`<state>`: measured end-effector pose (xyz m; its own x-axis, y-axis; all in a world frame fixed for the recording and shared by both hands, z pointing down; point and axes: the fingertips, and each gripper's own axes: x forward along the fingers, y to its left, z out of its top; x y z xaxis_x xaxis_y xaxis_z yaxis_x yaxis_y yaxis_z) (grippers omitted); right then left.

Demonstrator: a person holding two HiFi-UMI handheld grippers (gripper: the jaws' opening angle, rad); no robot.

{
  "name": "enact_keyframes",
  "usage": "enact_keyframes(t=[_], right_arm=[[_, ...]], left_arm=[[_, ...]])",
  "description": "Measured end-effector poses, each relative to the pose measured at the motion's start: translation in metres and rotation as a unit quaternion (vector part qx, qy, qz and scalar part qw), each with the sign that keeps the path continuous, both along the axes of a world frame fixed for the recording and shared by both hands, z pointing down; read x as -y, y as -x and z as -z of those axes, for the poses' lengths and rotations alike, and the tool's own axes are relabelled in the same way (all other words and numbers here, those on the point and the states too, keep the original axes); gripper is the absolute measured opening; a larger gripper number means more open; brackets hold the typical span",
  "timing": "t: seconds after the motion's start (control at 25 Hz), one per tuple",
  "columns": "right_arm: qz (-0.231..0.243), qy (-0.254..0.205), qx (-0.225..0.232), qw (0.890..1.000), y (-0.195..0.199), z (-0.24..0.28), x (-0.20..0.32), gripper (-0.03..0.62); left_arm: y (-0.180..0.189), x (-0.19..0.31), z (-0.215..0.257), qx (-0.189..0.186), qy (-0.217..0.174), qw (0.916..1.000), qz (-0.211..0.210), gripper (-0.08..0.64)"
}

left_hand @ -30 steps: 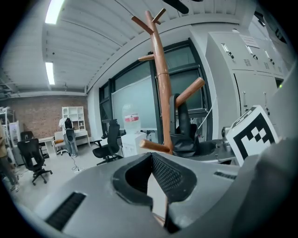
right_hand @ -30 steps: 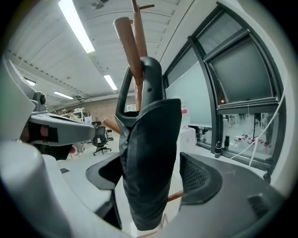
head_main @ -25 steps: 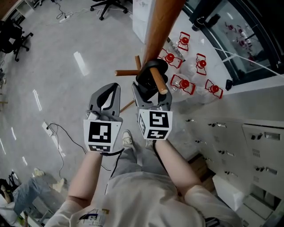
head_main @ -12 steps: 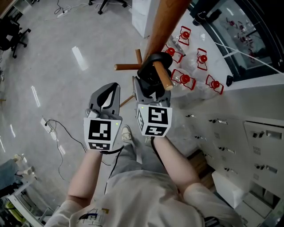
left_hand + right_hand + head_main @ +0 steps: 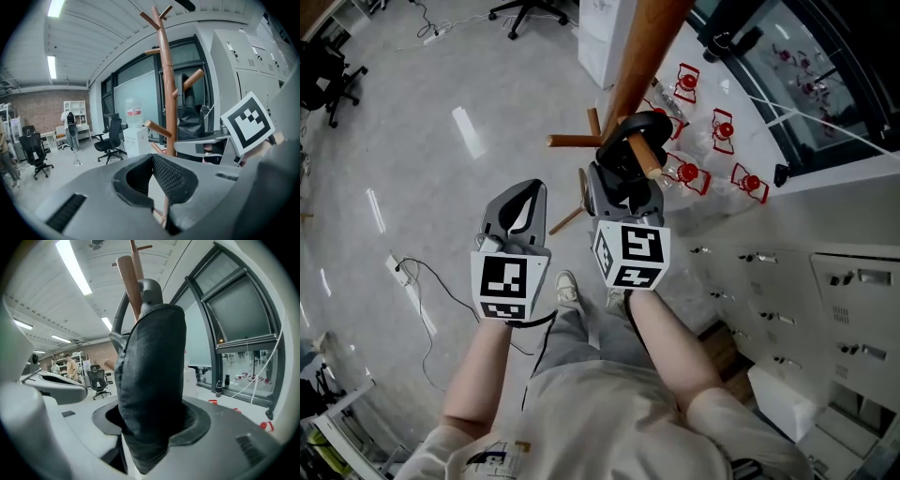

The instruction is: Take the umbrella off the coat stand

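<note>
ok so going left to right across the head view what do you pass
black office chair → floor cable → left gripper → umbrella → red frames → grey lockers

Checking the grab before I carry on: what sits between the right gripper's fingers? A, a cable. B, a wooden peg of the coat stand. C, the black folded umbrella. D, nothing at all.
C: in the right gripper view the black folded umbrella fills the gap between the right gripper's fingers, which have just been closing on it and press against its sides.
</note>
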<state>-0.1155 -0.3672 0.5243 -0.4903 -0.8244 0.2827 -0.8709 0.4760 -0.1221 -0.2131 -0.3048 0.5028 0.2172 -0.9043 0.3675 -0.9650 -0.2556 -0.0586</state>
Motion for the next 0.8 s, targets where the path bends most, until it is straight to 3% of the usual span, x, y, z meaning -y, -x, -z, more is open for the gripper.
enact_keyframes(t=[0.56, 0.8], right_arm=[[0.014, -0.044, -0.004, 0.999, -0.024, 0.073, -0.024, 0.241], [0.02, -0.035, -0.014, 0.999, -0.043, 0.082, -0.039, 0.242]], left_arm=[[-0.009, -0.018, 0.051, 0.002, -0.039, 0.9992, -0.004, 0.008], [-0.012, -0.022, 0.076, 0.003, -0.057, 0.9984, -0.004, 0.008]])
